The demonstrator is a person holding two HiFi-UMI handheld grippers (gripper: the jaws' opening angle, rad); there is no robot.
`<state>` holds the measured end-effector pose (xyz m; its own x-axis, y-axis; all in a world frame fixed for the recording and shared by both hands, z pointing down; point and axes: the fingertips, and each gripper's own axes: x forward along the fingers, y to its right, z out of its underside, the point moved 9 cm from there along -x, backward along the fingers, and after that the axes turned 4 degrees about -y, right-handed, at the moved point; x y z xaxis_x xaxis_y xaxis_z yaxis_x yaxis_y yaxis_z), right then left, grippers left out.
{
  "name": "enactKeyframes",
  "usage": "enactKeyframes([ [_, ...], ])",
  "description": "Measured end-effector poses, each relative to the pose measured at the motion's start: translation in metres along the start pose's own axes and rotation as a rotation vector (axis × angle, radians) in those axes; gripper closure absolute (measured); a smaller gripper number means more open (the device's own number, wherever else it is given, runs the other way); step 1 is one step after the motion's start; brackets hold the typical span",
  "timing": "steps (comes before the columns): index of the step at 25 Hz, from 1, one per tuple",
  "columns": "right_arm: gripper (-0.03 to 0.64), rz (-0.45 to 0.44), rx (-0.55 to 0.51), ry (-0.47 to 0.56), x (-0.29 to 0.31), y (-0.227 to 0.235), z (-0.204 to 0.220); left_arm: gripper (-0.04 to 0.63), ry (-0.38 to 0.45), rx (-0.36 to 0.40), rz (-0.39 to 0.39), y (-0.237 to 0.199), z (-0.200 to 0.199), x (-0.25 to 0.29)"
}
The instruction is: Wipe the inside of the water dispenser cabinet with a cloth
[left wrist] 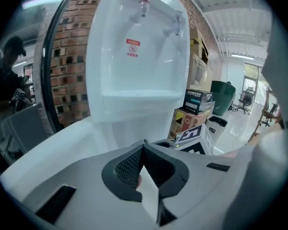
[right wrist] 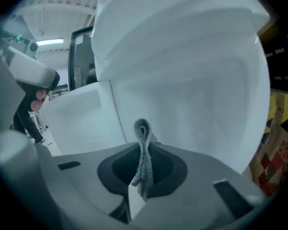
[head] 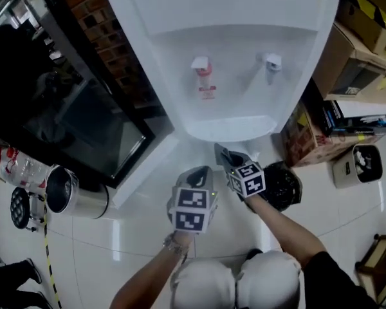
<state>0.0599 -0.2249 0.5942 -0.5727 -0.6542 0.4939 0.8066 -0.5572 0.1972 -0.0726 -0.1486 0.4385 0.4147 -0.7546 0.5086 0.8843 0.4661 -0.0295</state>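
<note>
While right gripper [right wrist: 149,142] pinches grey cloth [right wrist: 143,164], left gripper [left wrist: 144,145] closed empty, water dispenser [head: 231,76], red label [left wrist: 132,47] unreadable.

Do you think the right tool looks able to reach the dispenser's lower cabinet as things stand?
Probably yes: the right tool, shut on the cloth, points at the dispenser's lower body, door apparently swung left, nothing between them.

One white water dispenser [head: 180,18] carrying two taps, one red tap [head: 202,65] and one white tap [head: 272,61], plus one red label [head: 207,93]. Two hand-held grippers: one left gripper [head: 201,172] and one right gripper [head: 222,153], with two marker cubes [head: 193,210], one on each. One grey cloth [right wrist: 143,152]. At least three cardboard boxes [head: 355,56]. One small white bin [head: 359,166]. One shiny metal canister [head: 71,195].
</note>
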Motion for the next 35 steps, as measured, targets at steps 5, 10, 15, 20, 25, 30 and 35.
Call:
enactKeyframes([
  [5, 0.595, 0.047, -0.043, 0.11, 0.034, 0.015, -0.01, 0.594, 0.063, -0.008, -0.013, 0.005, 0.023, 0.021],
  [10, 0.597, 0.039, -0.138, 0.203, 0.04, 0.014, -0.047, 0.594, 0.098, -0.02, -0.017, 0.016, 0.012, 0.008],
  [15, 0.597, -0.028, -0.236, 0.244, 0.062, 0.01, -0.062, 0.594, 0.131, 0.001, -0.04, 0.012, 0.005, -0.002],
  [20, 0.595, -0.093, -0.215, 0.111, 0.085, 0.014, -0.033, 0.594, 0.096, -0.026, -0.071, 0.003, 0.015, 0.0],
  [25, 0.595, -0.113, -0.178, -0.058, 0.1, 0.015, 0.015, 0.594, 0.045, -0.036, -0.061, 0.002, 0.02, 0.014],
  [30, 0.595, -0.065, -0.18, 0.005, 0.082, 0.027, -0.006, 0.594, 0.003, -0.044, -0.047, 0.002, 0.026, 0.027],
  [35, 0.597, -0.032, -0.194, 0.174, 0.064, 0.035, -0.063, 0.594, -0.054, -0.095, -0.037, -0.002, 0.033, 0.038],
])
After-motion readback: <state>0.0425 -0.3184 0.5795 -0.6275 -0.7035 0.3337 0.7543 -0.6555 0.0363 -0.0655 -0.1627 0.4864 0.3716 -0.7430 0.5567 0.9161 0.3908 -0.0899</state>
